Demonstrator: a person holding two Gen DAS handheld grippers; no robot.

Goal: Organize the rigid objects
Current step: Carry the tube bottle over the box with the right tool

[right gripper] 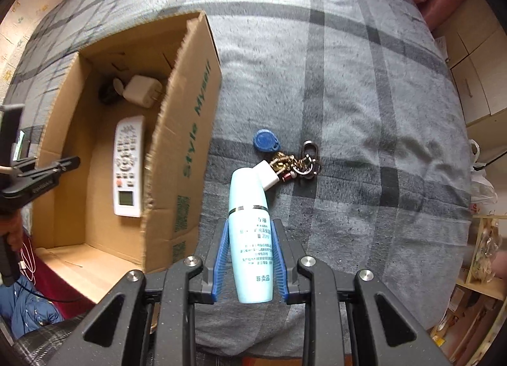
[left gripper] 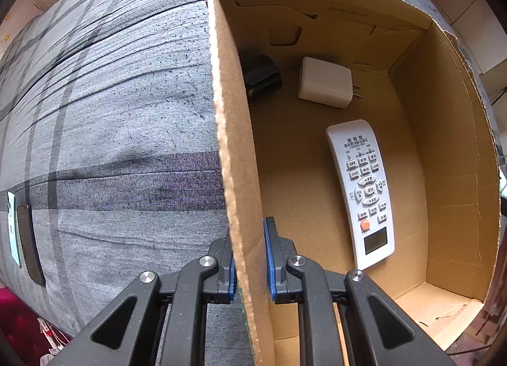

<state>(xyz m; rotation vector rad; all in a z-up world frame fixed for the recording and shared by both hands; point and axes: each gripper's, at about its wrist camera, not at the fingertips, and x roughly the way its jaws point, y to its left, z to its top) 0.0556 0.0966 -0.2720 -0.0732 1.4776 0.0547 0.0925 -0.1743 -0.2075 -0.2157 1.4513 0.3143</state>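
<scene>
A cardboard box (left gripper: pixel 456 157) lies on a grey plaid bed; it also shows in the right wrist view (right gripper: pixel 187 131). Inside lie a white remote (left gripper: pixel 364 188), a white charger (left gripper: pixel 326 82) and a black object (left gripper: pixel 263 74). My left gripper (left gripper: pixel 250 258) straddles the box's left wall (left gripper: pixel 231 131), blue pads either side of it. My right gripper (right gripper: pixel 250 258) is shut on a pale blue bottle (right gripper: pixel 250 230), held over the bed right of the box. Beyond the bottle lie a key bunch (right gripper: pixel 294 165) with a blue tag (right gripper: pixel 266 141) and a small white plug (right gripper: pixel 267 174).
A phone and a card (left gripper: pixel 19 230) lie at the bed's left edge. The left gripper shows at the right wrist view's left edge (right gripper: pixel 38 176). Wooden cabinets (right gripper: pixel 475 81) and a shelf (right gripper: pixel 481 258) stand right of the bed. Red fabric and cables lie below the box.
</scene>
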